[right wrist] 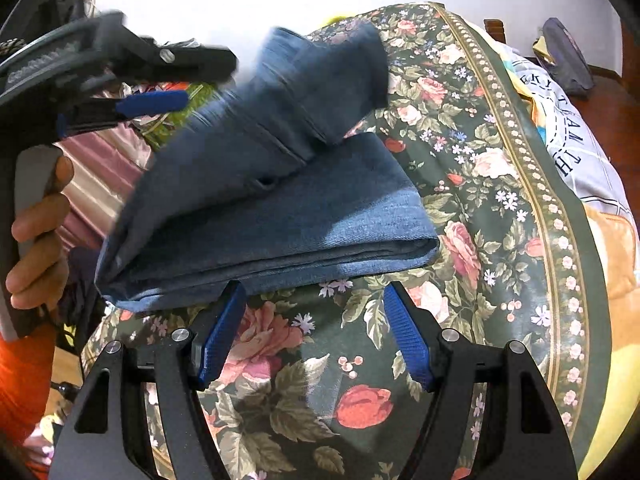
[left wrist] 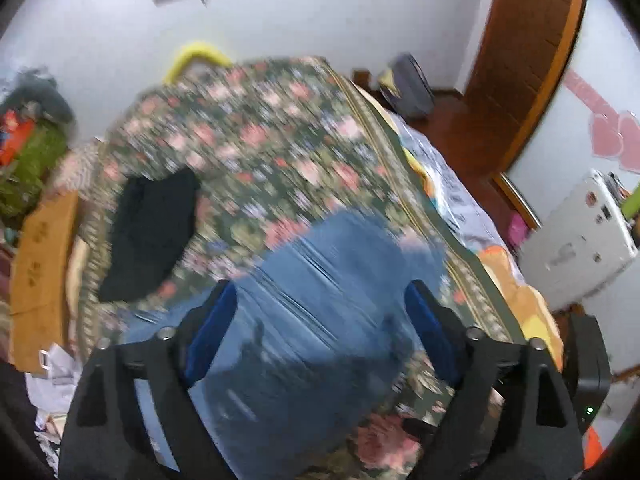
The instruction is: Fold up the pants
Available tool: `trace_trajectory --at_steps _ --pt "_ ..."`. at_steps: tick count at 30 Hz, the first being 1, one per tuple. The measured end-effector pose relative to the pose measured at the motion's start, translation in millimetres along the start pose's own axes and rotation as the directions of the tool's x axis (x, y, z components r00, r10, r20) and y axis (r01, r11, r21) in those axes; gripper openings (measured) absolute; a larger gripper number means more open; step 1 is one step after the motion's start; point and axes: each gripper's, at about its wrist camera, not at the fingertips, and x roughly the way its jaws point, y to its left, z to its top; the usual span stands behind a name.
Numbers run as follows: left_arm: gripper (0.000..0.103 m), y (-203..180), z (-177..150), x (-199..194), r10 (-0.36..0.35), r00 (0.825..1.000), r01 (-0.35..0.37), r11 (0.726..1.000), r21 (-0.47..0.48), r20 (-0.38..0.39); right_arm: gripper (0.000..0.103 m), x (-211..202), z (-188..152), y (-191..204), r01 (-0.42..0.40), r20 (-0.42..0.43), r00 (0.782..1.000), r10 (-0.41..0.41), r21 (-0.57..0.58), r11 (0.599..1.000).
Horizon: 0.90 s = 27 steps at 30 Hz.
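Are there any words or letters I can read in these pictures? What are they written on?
"EKY" and "T A M T H": dark letters curving round a circle on the pale sheet at the bed's right edge, cut off by folds, so only partly readable.
Raised lettering on the left gripper: too blurred to read.
Jeans, floral bedspread: no writing.
White appliance: marks too small and blurred.
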Motion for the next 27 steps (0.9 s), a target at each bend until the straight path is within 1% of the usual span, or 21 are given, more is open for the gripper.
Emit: trace_trajectory --at_steps 2,3,4,5,6,8,9,10,12,14,16,17,18,19,20,21,22,23,24,27 --pt "0.090 14.0 3.2 -10.3 -0.010 0.999 0.010 1.000 -0.021 0.031 0.068 0.2 0.3 2.6 -0.001 0.001 1.000 0.001 -0.007 1.000" --pt "0.092 22.5 4.9 -13.3 -0.010 0.999 0.011 0.999 -0.035 0.042 0.068 0.7 0.3 3.8 -0.001 -0.001 1.000 0.001 -0.010 1.000" --pt "0.097 34.0 6.4 -16.8 0.006 0.998 -0.003 0.999 -0.052 0.057 0.068 0.1 -0.1 6.4 -0.004 -0.003 1.000 0.004 -0.015 1.000" --pt "0.099 42.4 7.7 -16.7 0.026 0.998 -0.022 0.998 -0.061 0.065 0.068 0.9 0.4 7.3 -0.005 -0.005 1.000 0.005 -0.018 1.000" --pt "0.101 54.3 8.9 -14.9 0.062 0.995 -0.057 0.996 -0.070 0.073 0.068 1.1 0.8 9.3 -0.007 -0.007 1.000 0.007 -0.022 1.000" --pt "0.101 75.4 11.1 -4.5 0.121 0.991 -0.116 0.990 -0.076 0.062 0.068 1.5 1.7 14.8 -0.012 -0.005 1.000 0.012 -0.028 1.000" --pt "0.101 91.0 11.5 6.3 0.156 0.987 -0.153 0.985 -0.081 0.036 0.068 1.9 2.1 17.0 -0.015 -0.004 1.000 0.015 -0.029 0.999" --pt "0.101 104.0 12.2 16.9 0.177 0.984 -0.175 0.981 -0.085 0.010 0.069 3.1 2.8 19.7 -0.019 -0.004 1.000 0.019 -0.030 0.999" --pt "0.101 128.1 10.2 41.7 0.205 0.977 -0.209 0.975 -0.073 -0.053 0.069 4.9 4.2 25.1 -0.025 -0.004 1.000 0.025 -0.034 0.999" --pt "0.101 143.3 5.5 63.6 0.232 0.968 -0.237 0.971 -0.044 -0.099 0.069 7.9 6.1 29.0 -0.025 -0.005 1.000 0.025 -0.039 0.999" --pt "0.101 158.7 -3.6 93.8 0.279 0.947 -0.281 0.960 0.007 -0.161 0.069 11.1 7.5 33.2 -0.021 -0.005 1.000 0.021 -0.042 0.999" --pt "0.101 165.4 -9.1 109.0 0.289 0.936 -0.289 0.957 0.030 -0.199 0.069 12.6 8.3 35.0 -0.017 0.000 1.000 0.017 -0.042 0.999" --pt "0.101 172.1 -18.1 125.4 0.292 0.924 -0.288 0.956 0.053 -0.248 0.069 13.5 9.0 36.3 -0.014 0.007 1.000 0.014 -0.041 0.999" --pt "0.101 178.4 -26.6 139.3 0.275 0.916 -0.265 0.961 0.073 -0.293 0.070 14.6 9.7 37.8 -0.010 0.010 1.000 0.010 -0.040 0.999" --pt "0.102 183.6 -33.5 147.3 0.247 0.914 -0.236 0.969 0.073 -0.321 0.070 16.0 10.4 38.9 -0.005 0.009 1.000 0.005 -0.038 0.999" --pt "0.102 192.3 -41.2 151.0 0.197 0.921 -0.196 0.980 0.037 -0.336 0.070 17.5 11.6 39.6 0.004 0.010 1.000 -0.004 -0.035 0.999" --pt "0.102 202.2 -46.5 149.3 0.151 0.931 -0.165 0.986 -0.013 -0.331 0.070 17.9 12.5 40.2 0.009 0.011 1.000 -0.009 -0.034 0.999" --pt "0.102 209.5 -51.1 146.8 0.124 0.937 -0.146 0.988 -0.044 -0.328 0.071 18.6 13.3 40.2 0.015 0.009 1.000 -0.015 -0.032 0.999" --pt "0.102 216.6 -59.1 141.6 0.108 0.942 -0.132 0.990 -0.057 -0.319 0.071 19.1 14.0 40.0 0.020 0.008 1.000 -0.020 -0.029 0.999" --pt "0.102 224.4 -80.1 123.1 0.098 0.956 -0.124 0.989 -0.079 -0.277 0.071 20.2 15.7 40.4 0.043 0.006 0.999 -0.042 -0.030 0.999"
